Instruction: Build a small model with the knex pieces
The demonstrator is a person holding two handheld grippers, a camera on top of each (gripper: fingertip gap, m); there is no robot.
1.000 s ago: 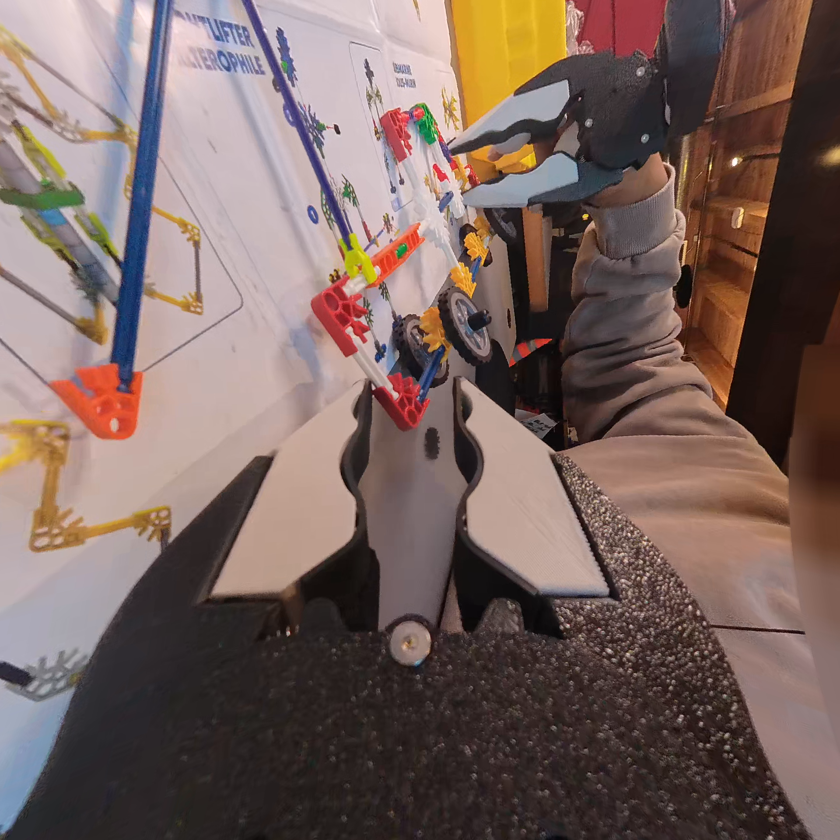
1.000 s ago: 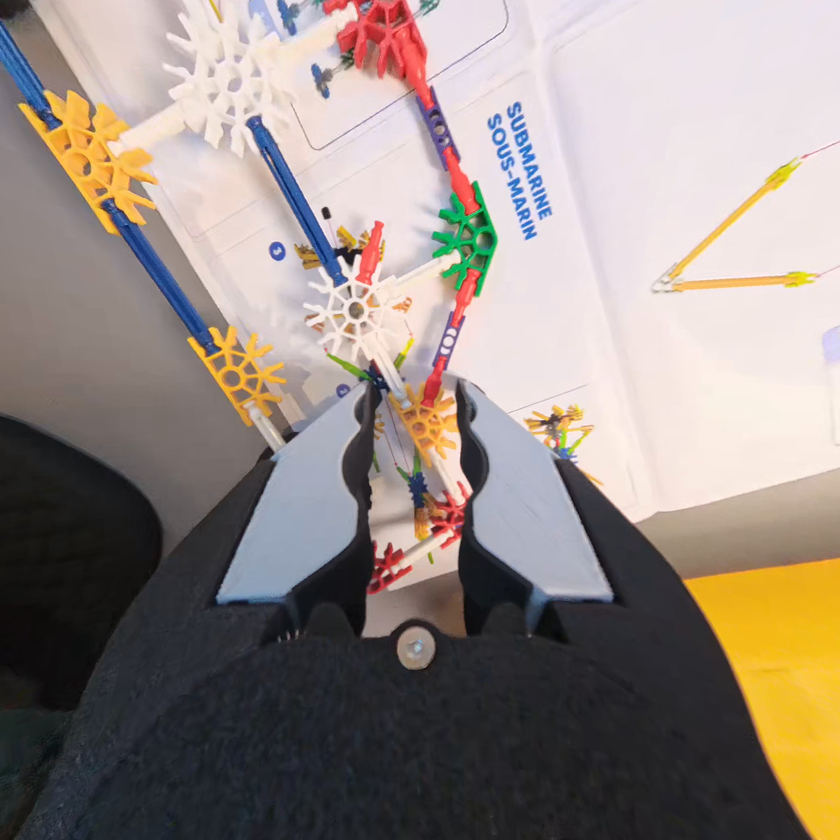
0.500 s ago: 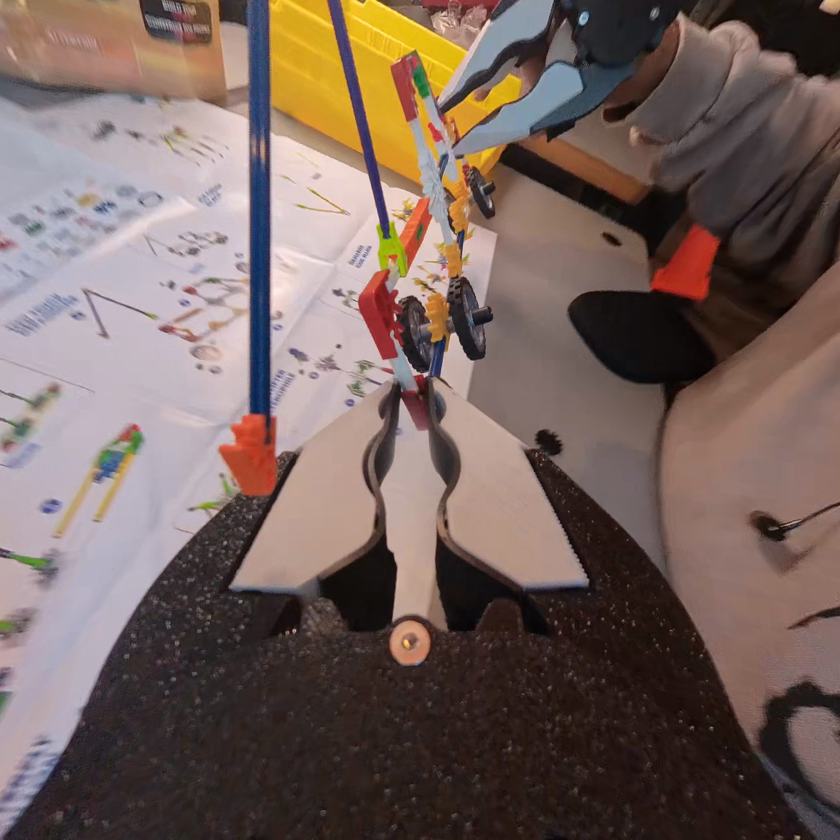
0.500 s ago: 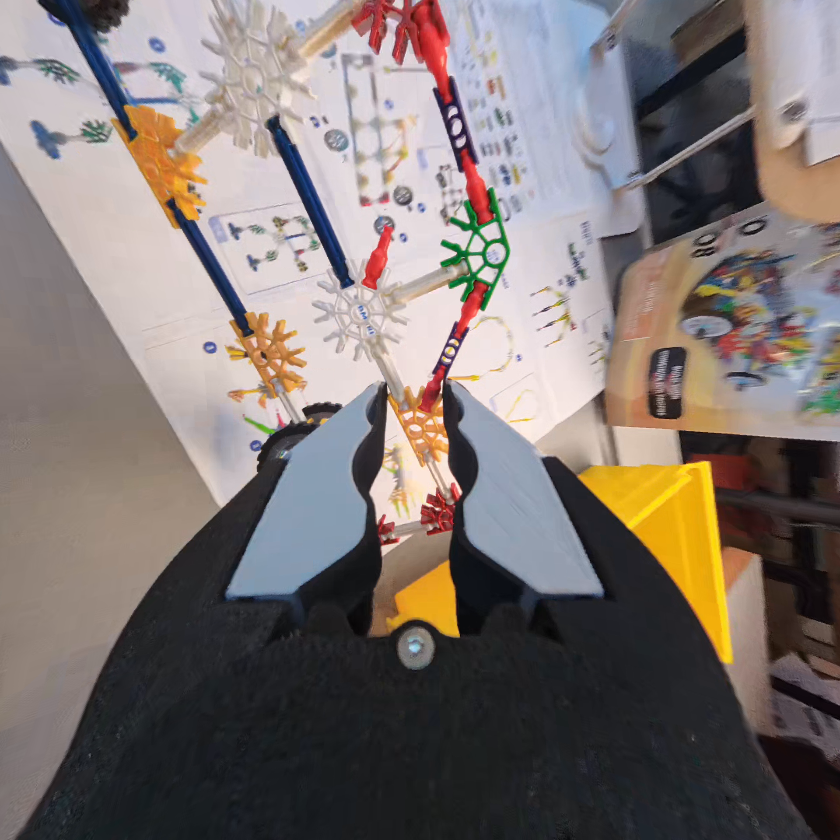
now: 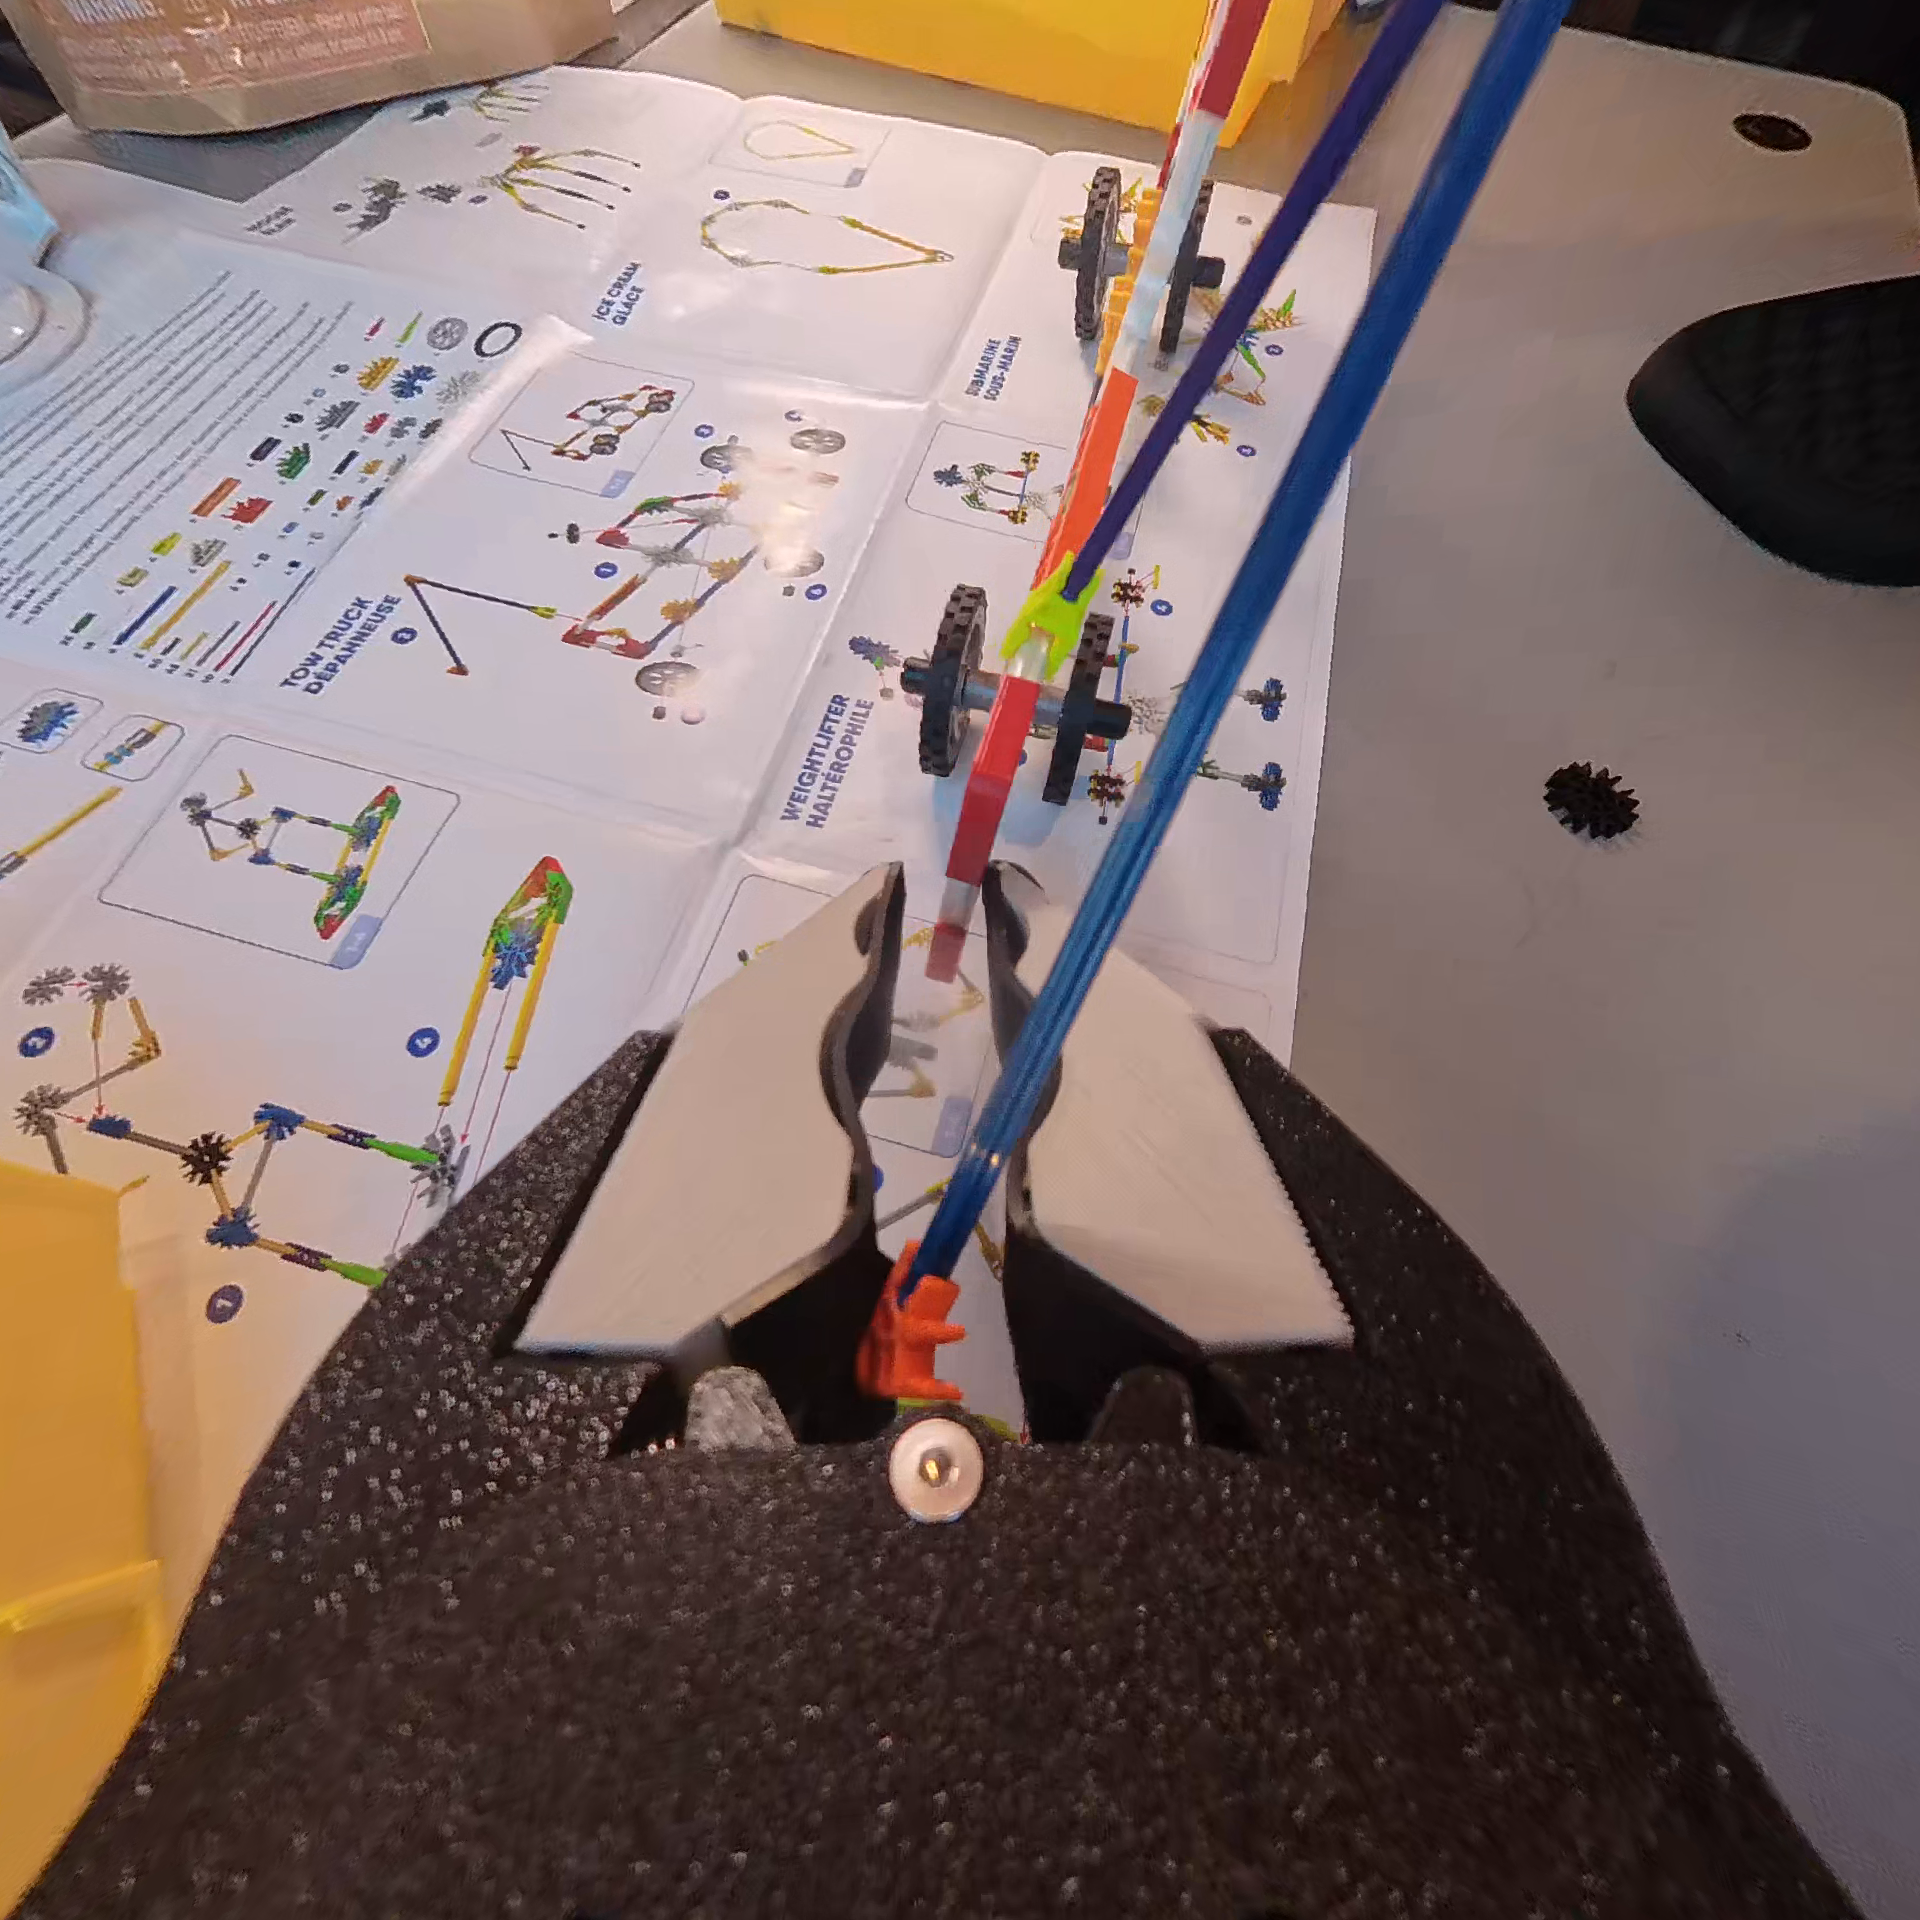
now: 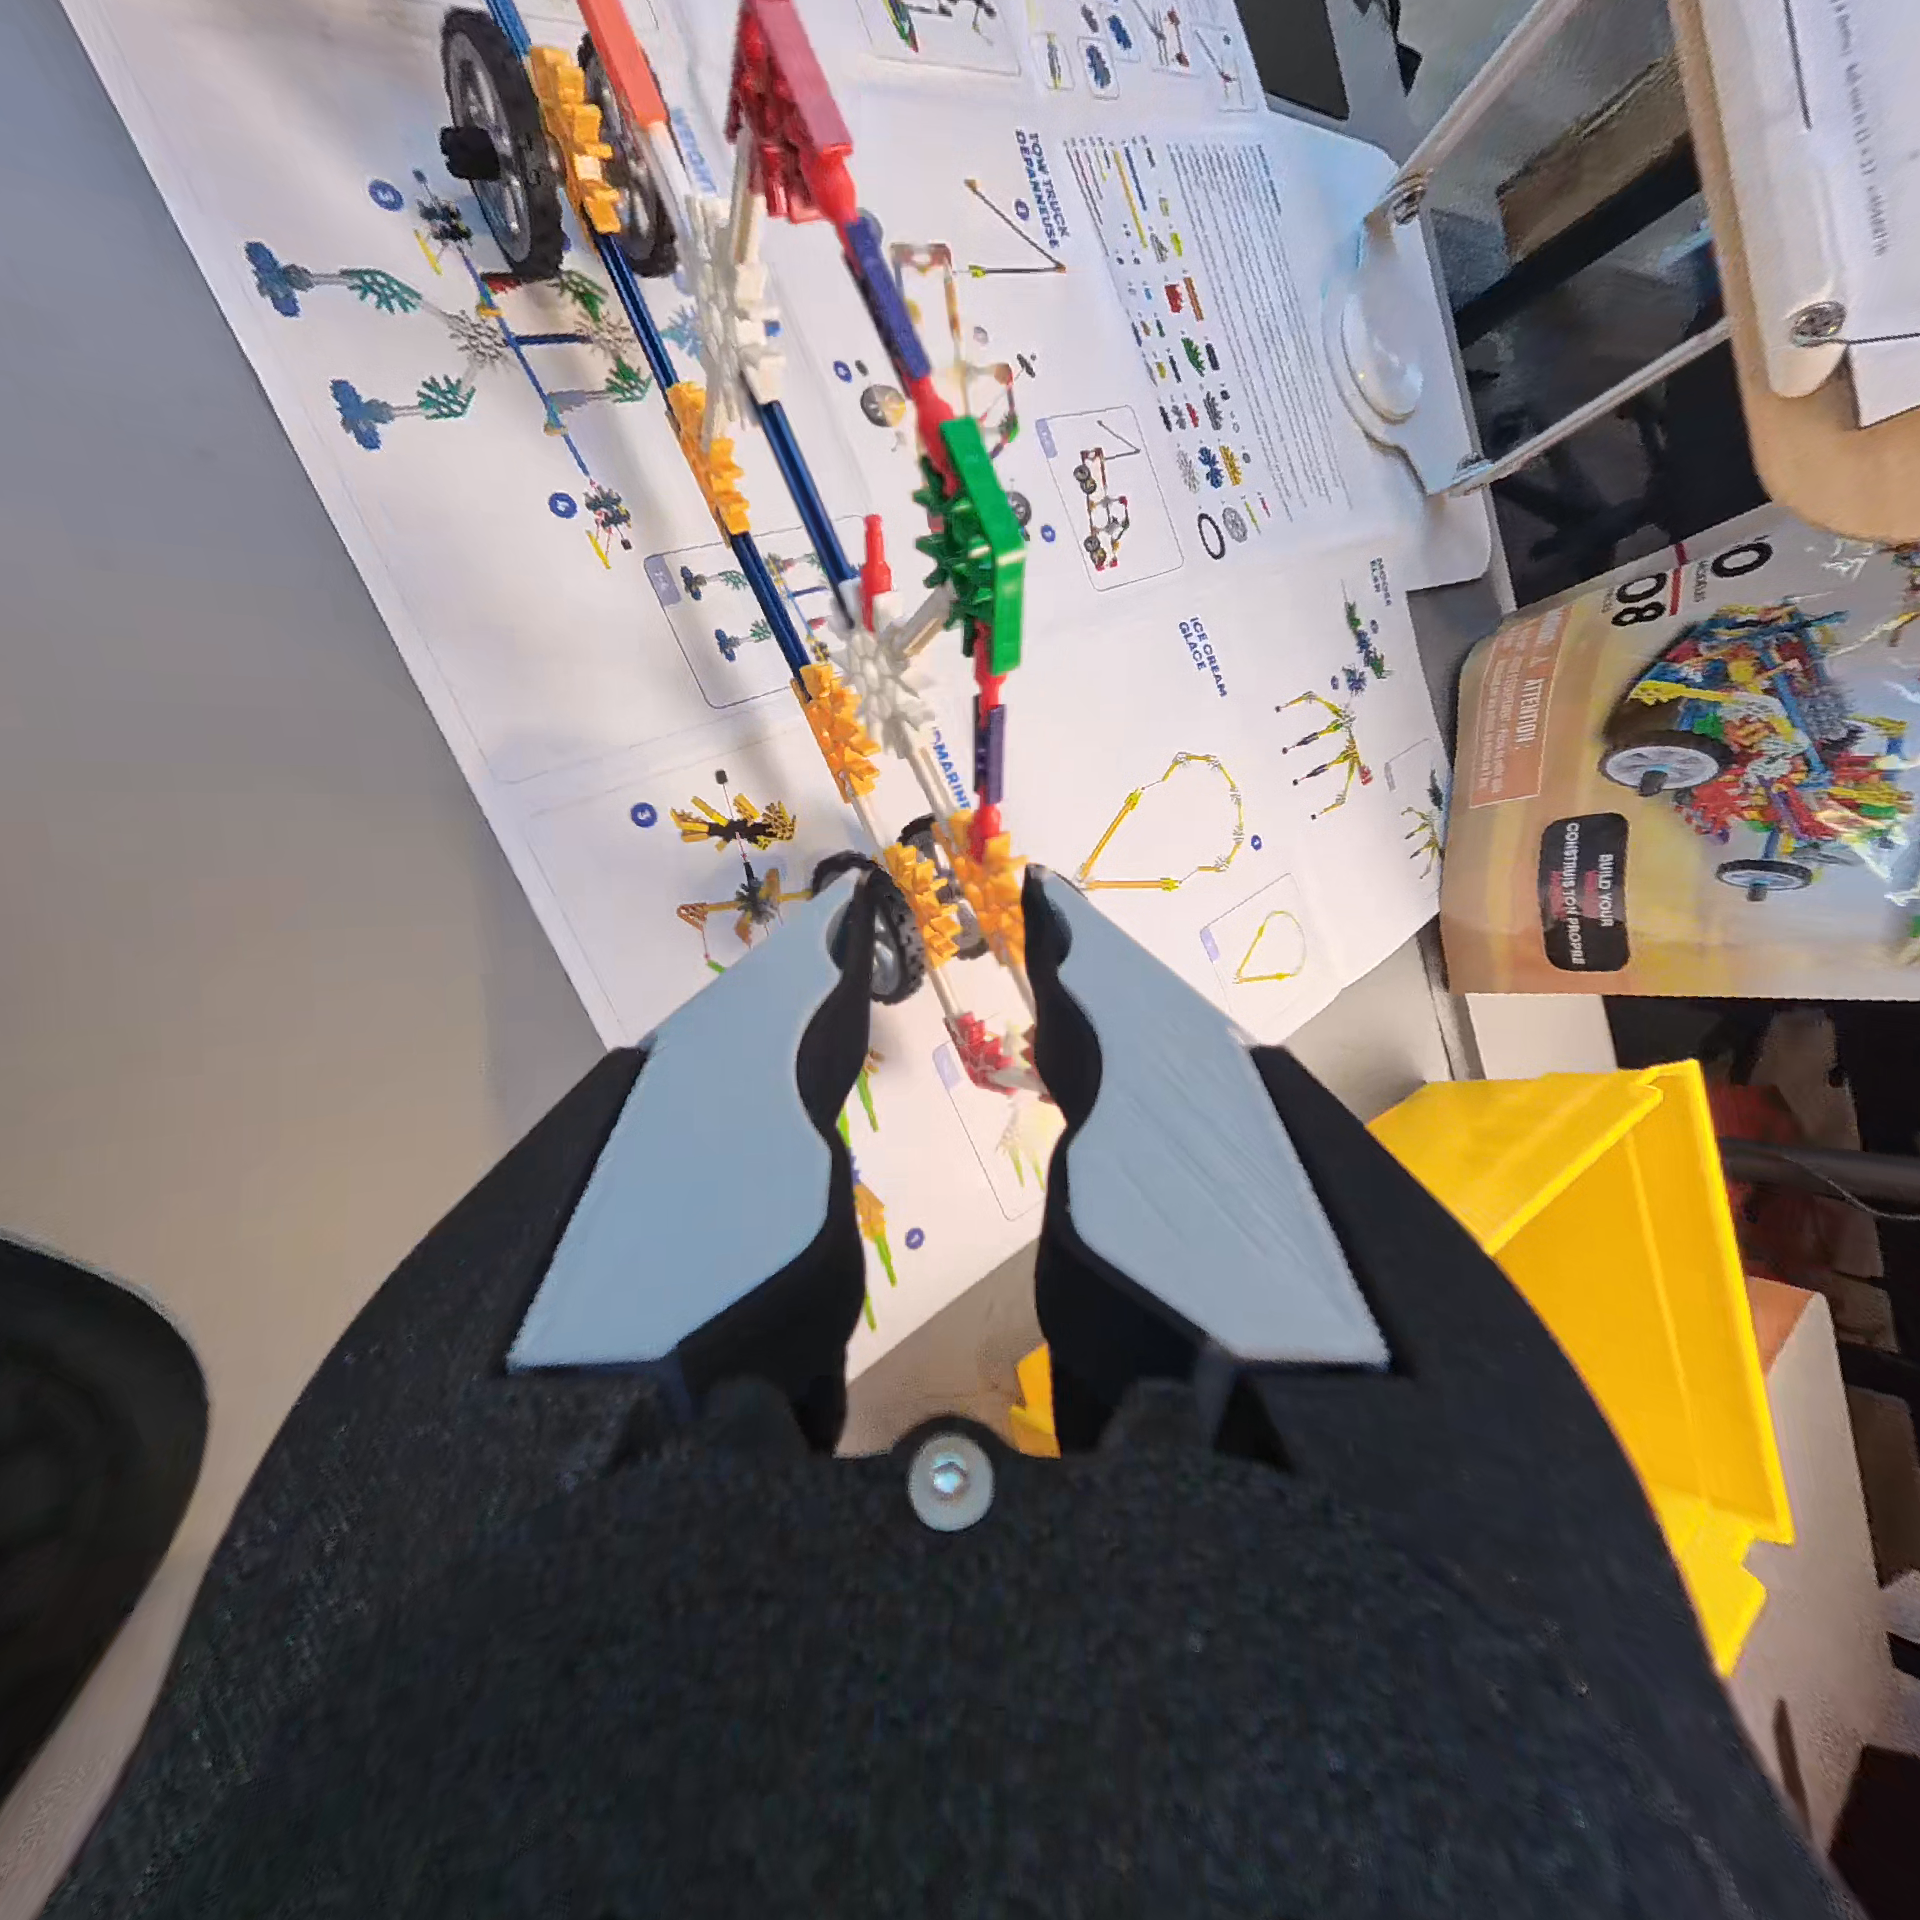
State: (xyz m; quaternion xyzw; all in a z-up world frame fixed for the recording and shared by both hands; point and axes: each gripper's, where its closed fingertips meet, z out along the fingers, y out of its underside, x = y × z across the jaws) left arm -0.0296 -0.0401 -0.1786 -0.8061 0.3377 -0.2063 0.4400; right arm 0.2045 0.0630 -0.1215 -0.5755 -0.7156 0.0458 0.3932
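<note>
A rod-and-connector toy model (image 5: 1039, 665) with black wheels (image 5: 951, 681) is held between both grippers above a white instruction sheet (image 5: 520, 623). My left gripper (image 5: 943, 894) is shut on the model's red end piece (image 5: 951, 935). A long blue rod (image 5: 1195, 748) with an orange connector (image 5: 906, 1335) at its end lies across the left gripper's fingers. In the right wrist view the model (image 6: 873, 665) shows white, green and yellow connectors. My right gripper (image 6: 943, 888) is shut on the yellow connectors (image 6: 987, 894) at its near end, beside a small wheel (image 6: 894, 945).
A yellow bin (image 6: 1558, 1299) stands at the sheet's edge; it also shows in the left wrist view (image 5: 987, 52), and another yellow one sits there at the lower left (image 5: 62, 1455). A kit bag (image 6: 1683, 779) and a clear stand (image 6: 1392, 384) are beside the sheet. A loose black connector (image 5: 1590, 800) lies on the grey table. About 25 cm separates my left fingertips from my right.
Both grippers have swung round with the model, so the views now look down on the sheet. The blue rod with the orange connector has swung from the left to across the left gripper.
</note>
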